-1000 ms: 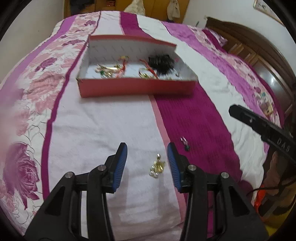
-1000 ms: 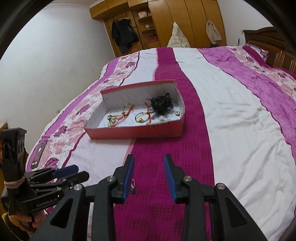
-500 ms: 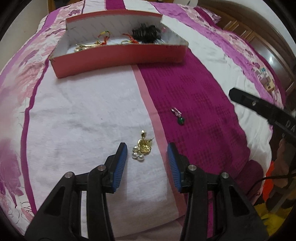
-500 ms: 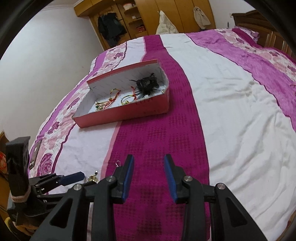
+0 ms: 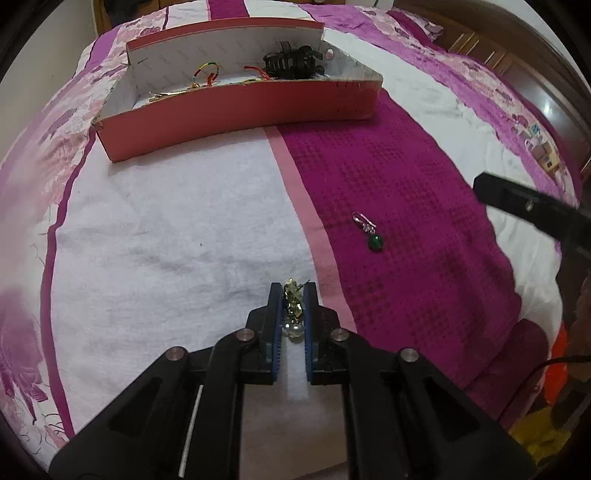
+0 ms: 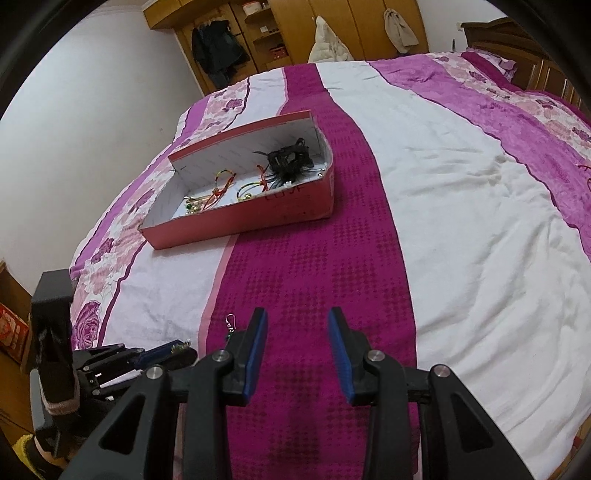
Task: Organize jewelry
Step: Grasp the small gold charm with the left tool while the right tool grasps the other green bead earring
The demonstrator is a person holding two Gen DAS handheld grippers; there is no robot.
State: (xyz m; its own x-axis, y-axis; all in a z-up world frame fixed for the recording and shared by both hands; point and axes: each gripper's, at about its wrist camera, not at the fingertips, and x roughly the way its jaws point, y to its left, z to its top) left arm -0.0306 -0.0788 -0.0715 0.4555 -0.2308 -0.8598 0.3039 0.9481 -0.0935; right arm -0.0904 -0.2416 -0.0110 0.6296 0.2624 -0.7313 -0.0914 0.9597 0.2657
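Observation:
My left gripper (image 5: 292,295) is shut on a gold earring with pearls (image 5: 293,306), low on the white stripe of the bedspread. It also shows in the right wrist view (image 6: 181,350) at lower left. A green-stone earring (image 5: 371,233) lies on the magenta stripe to its right, and in the right wrist view (image 6: 229,326) just left of my right gripper (image 6: 298,318), which is open and empty above the magenta stripe. A red box (image 5: 236,107) with white inside stands farther back, holding bracelets (image 6: 225,184) and a black hair clip (image 6: 290,160).
The bed fills both views with a purple, white and magenta spread (image 6: 461,184). A wooden headboard (image 5: 517,74) runs along the right. Wardrobes (image 6: 332,26) stand beyond the bed. The near bed edge is just below both grippers.
My left gripper moved forward and down over the gold earring and closed on it. The right gripper stayed open and drifted slightly closer to the green earring.

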